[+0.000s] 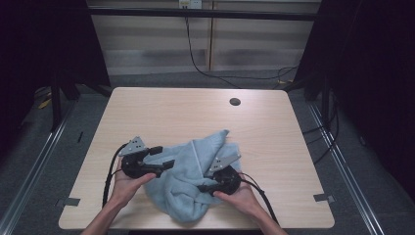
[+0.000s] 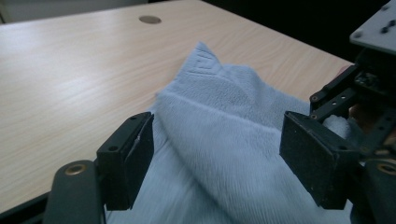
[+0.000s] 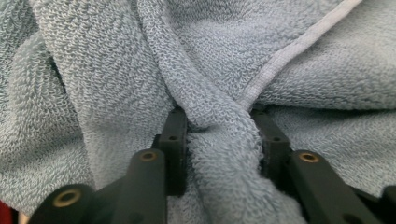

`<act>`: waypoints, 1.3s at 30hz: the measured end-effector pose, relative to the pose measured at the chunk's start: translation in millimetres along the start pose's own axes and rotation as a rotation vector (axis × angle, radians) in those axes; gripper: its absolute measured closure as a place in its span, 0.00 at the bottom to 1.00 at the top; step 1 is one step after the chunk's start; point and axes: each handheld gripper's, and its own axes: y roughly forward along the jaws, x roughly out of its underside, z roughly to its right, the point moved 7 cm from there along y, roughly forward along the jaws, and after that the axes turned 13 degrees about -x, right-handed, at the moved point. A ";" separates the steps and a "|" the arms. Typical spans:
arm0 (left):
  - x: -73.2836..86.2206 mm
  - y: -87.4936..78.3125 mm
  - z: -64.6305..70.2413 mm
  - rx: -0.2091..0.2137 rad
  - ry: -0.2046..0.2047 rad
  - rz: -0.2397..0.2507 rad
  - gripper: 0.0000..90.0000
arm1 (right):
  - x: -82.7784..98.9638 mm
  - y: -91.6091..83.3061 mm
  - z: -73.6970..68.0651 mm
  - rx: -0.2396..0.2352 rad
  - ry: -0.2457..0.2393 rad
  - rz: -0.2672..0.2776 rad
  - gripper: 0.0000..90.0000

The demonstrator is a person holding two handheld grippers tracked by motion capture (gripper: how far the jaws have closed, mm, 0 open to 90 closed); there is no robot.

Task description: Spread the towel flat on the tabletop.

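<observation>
Towel (image 1: 193, 178) bunched at table's (image 1: 161, 105) near edge, unfolded; folding barely begun. Right gripper (image 3: 219, 135) pinches a thick fold; left gripper (image 2: 217, 158) gapes wide beside it, holding nothing

table (image 1: 161, 112): light wood | grommet hole (image 1: 235, 102): far right | floor cable (image 1: 215, 73): behind table

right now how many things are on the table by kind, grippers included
light blue towel: 1
handheld grippers: 2, the left gripper and the right gripper
round cable hole in the tabletop: 1
total: 4
</observation>
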 end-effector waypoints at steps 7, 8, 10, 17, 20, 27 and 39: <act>12.7 19.5 -7.1 -0.002 -0.003 -0.064 0.30 | -15.0 -38.2 -3.2 0.016 0.029 0.114 0.55; 15.1 21.4 -8.8 0.001 -0.005 -0.074 0.29 | -14.7 -55.2 6.6 0.042 0.054 0.153 0.52; 23.5 26.6 -15.0 -0.021 -0.014 -0.106 0.29 | -10.6 -69.5 20.1 0.075 0.086 0.181 0.50; 32.7 36.4 -19.6 -0.011 -0.031 -0.136 0.27 | 5.1 -76.4 63.0 0.156 0.141 0.155 0.37; 34.4 41.0 -14.7 -0.001 -0.018 -0.151 0.27 | 14.4 -59.8 76.5 0.162 0.160 0.097 0.34; 44.2 50.1 -1.2 0.067 0.003 -0.217 0.32 | 18.5 -46.5 78.4 0.206 0.122 0.080 0.28; 32.6 34.1 4.1 0.103 0.021 -0.135 0.90 | 14.1 -42.0 58.9 0.227 0.057 0.036 0.94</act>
